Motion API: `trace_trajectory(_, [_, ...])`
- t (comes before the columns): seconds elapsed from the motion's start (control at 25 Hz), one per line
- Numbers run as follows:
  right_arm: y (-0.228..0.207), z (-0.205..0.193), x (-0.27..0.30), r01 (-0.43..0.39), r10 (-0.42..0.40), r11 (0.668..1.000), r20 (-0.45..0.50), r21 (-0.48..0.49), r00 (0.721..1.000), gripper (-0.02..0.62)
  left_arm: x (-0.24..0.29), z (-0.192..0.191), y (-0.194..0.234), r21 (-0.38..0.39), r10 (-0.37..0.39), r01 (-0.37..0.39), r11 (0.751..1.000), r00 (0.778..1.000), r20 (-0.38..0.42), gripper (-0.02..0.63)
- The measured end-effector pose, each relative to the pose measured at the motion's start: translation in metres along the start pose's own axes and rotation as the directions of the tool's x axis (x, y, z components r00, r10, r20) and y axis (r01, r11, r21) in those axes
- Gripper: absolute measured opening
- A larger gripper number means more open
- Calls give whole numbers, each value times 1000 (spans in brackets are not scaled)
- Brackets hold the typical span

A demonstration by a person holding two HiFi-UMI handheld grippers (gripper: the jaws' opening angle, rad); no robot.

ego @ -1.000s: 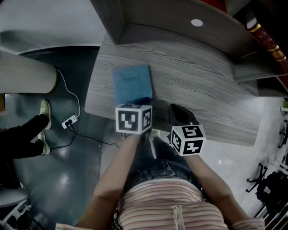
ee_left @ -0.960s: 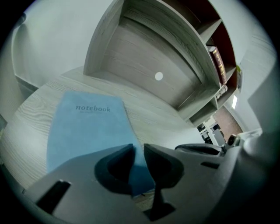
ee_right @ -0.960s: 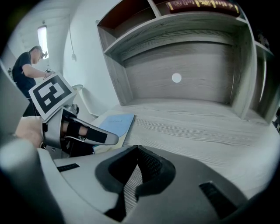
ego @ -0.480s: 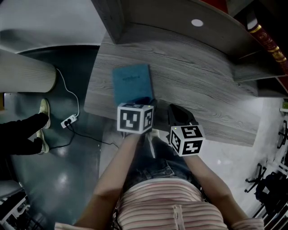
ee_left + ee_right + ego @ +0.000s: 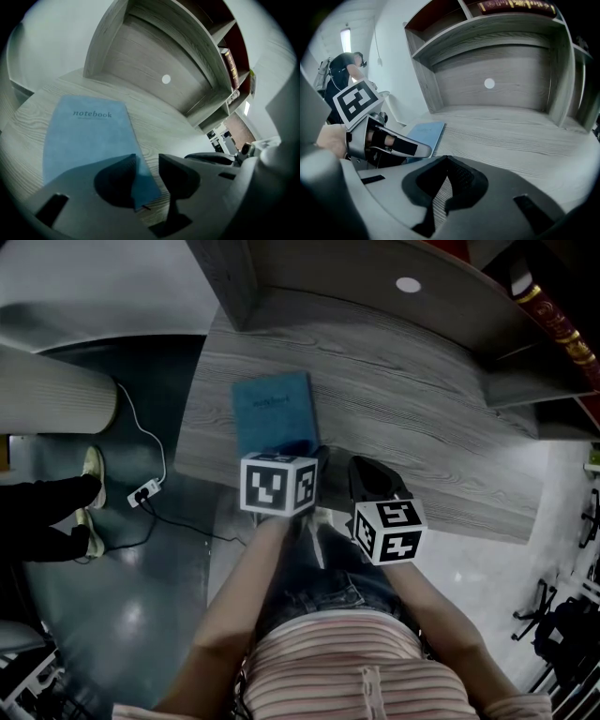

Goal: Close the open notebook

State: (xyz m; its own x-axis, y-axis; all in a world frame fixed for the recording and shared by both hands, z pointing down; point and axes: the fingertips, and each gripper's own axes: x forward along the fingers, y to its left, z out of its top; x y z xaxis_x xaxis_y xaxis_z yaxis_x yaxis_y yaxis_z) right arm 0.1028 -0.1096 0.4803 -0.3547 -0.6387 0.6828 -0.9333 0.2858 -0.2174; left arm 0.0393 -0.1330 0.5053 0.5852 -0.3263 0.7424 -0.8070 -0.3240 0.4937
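My left hand-held gripper (image 5: 147,161), low in its own view, has its jaws apart; they have just been opening. The near corner of the blue notebook (image 5: 86,136) lies between them, not pinched. The notebook lies shut and flat, cover up, left of centre on the grey wood worktop (image 5: 403,418). My right hand-held gripper (image 5: 444,159) has its jaws together on nothing.

A grey wood-grain bench (image 5: 412,418) is shown across the upper centre. It is backed by a shelf unit (image 5: 319,273) on which a white round disc (image 5: 408,285) is fitted. A red-spined book (image 5: 555,322) is seen at the upper right. At the left, a power strip (image 5: 143,493) with a white cable (image 5: 141,423) is laid on the floor (image 5: 122,596), near a person's shoe (image 5: 94,465).
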Motion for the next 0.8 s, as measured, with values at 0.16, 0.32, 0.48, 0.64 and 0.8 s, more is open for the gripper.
trace_trajectory(0.16, [2, 3, -1, -11, 11, 1000, 13, 2, 1000, 8, -2, 1, 2, -25, -7, 7, 1000, 1000, 16, 130])
trace_trajectory(0.32, [6, 15, -7, -41, 40, 999, 64, 14, 997, 8, -10, 5, 2, -44, -16, 19, 999, 997, 71, 92])
trace_trajectory(0.48, [13, 33, -16, -77, 75, 997, 122, 17, 990, 8, -23, 13, 2, -29, 0, 4, 1000, 990, 143, 26])
trace_trajectory(0.64, [21, 48, -23, -119, 116, 993, 169, 6, 979, 8, -43, 23, 2, 6, 22, -24, 1000, 973, 231, 12])
trace_trajectory(0.8, [33, 58, -31, -161, 163, 987, 208, -26, 965, 8, -67, 32, 5, 20, 52, -62, 998, 942, 333, 12])
